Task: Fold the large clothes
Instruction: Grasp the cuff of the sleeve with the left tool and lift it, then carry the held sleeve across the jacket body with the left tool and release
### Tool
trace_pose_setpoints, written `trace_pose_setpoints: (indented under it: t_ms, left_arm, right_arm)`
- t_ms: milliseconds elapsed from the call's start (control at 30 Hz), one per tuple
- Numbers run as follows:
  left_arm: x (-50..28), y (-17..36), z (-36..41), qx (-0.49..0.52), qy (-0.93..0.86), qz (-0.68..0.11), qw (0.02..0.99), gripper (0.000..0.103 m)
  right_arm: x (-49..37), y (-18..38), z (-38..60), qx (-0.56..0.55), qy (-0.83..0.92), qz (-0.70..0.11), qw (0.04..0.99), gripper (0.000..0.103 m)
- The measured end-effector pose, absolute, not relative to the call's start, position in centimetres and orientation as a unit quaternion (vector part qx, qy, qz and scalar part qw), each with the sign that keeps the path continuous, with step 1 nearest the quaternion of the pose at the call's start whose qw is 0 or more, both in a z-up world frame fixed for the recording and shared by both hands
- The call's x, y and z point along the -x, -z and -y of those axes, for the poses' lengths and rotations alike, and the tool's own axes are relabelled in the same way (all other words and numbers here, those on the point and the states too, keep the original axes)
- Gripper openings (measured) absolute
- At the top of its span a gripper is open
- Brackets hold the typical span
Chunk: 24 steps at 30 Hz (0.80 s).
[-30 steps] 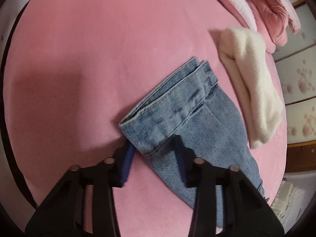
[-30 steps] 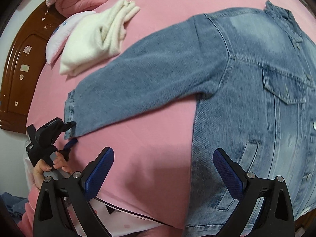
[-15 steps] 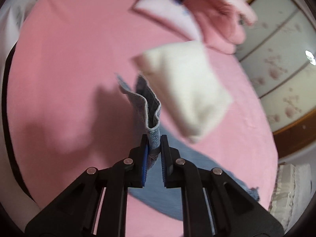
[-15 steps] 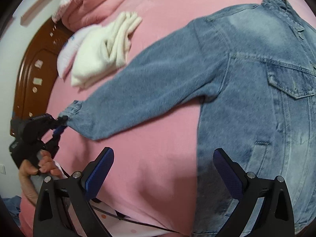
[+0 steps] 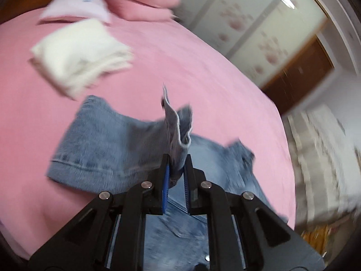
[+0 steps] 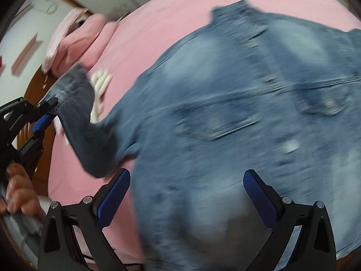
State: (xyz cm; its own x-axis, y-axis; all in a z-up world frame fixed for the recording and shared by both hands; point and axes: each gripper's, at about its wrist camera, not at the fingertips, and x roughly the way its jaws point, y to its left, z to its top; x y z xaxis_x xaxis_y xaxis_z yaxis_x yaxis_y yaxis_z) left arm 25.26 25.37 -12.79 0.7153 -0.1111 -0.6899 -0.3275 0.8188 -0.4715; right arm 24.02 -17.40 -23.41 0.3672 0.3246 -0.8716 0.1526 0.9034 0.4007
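A blue denim jacket (image 6: pixel 237 117) lies front-up on a pink bed (image 6: pixel 158 27), its body spread directly ahead of and beneath the right gripper (image 6: pixel 187 194), whose jaws stand wide apart and hold nothing. The jacket's sleeve (image 6: pixel 76 122) rises off the bed to the left of those jaws, where the left gripper (image 5: pixel 176 180) is clenched on the cuff (image 5: pixel 178 135), with the cloth pinched between its blue pads. From the left gripper's own view the cuff stands up straight ahead of the jaws and the rest of the sleeve trails down to the left. To fold well, the sleeve likely wants carrying across the chest and laying flat and straight, with the grip kept firm until the cuff rests on the body. A folded white garment (image 5: pixel 81 54) lies beyond the jaws to the upper left, near the sleeve, and could be brushed. Pink bedding (image 5: pixel 137 0) is heaped farther off. Bare bed lies open to the right.
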Motion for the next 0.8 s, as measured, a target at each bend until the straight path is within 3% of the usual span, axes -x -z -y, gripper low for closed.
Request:
trace_pose_setpoints:
  t_ms: [233,300,333,433,733,800]
  left_arm:
    - [-28.5,20.4,-14.5,0.206,-0.042,-0.5,0.84,0.009]
    - [-28.3,22.9,-13.1,0.195,-0.035,-0.54,0.818,0.014]
    - [-28.5,24.0,-12.5,0.19,-0.025,-0.568,0.801,0.023]
    - [-27.4,27.7,-13.6,0.196,0.013,-0.633,0.749,0.068]
    - [-22.2,28.4,-16.6,0.189,-0.023,-0.687,0.702,0.07]
    - [-21.1,28.6,-18.4,0.189,-0.056,-0.693,0.694,0.07]
  right_arm:
    - [-24.8,24.6,28.7,-0.224,0.012,-0.547,0.807,0.102]
    - [-24.8,25.1,31.1,-0.23,0.025,-0.548,0.804,0.102]
    - [-24.4,25.0,32.1,-0.234,0.029,-0.55,0.801,0.102]
    - [-24.3,26.1,33.2,-0.249,0.03,-0.56,0.79,0.102]
    - [-25.1,28.6,29.9,-0.344,-0.032,-0.591,0.729,0.101]
    - [-25.6,29.1,28.2,-0.351,-0.042,-0.605,0.713,0.095]
